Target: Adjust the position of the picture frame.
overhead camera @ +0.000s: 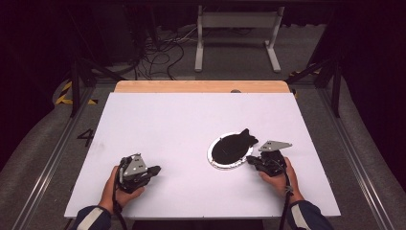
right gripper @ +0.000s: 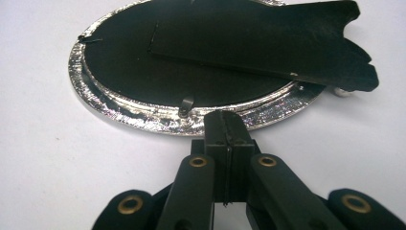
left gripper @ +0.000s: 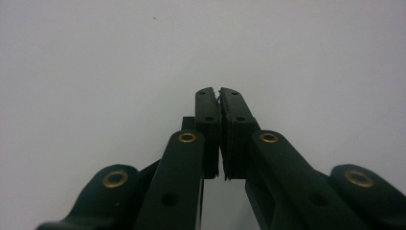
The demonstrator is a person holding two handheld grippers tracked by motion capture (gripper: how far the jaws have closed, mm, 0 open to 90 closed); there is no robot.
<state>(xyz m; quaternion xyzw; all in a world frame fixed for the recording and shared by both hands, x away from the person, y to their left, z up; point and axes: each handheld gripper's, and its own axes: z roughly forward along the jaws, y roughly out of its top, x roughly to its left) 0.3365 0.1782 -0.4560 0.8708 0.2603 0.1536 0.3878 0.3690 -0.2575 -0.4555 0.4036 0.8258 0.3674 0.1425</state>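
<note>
An oval picture frame point(overhead camera: 230, 149) lies face down on the white table point(overhead camera: 191, 120), right of the middle. It has a silver rim point(right gripper: 143, 117), a black back point(right gripper: 134, 72) and a black fold-out stand point(right gripper: 268, 43) that sticks out past the rim. My right gripper point(overhead camera: 250, 160) point(right gripper: 226, 117) is shut with nothing in it. Its tips are right at the near edge of the rim, and I cannot tell whether they touch it. My left gripper point(overhead camera: 155, 170) point(left gripper: 220, 93) is shut and empty over bare table, well left of the frame.
A small metal clip point(right gripper: 186, 106) holds the back in the rim just ahead of my right gripper's tips. A wooden strip point(overhead camera: 201, 86) runs along the table's far edge. Cables and a white stand are on the floor beyond.
</note>
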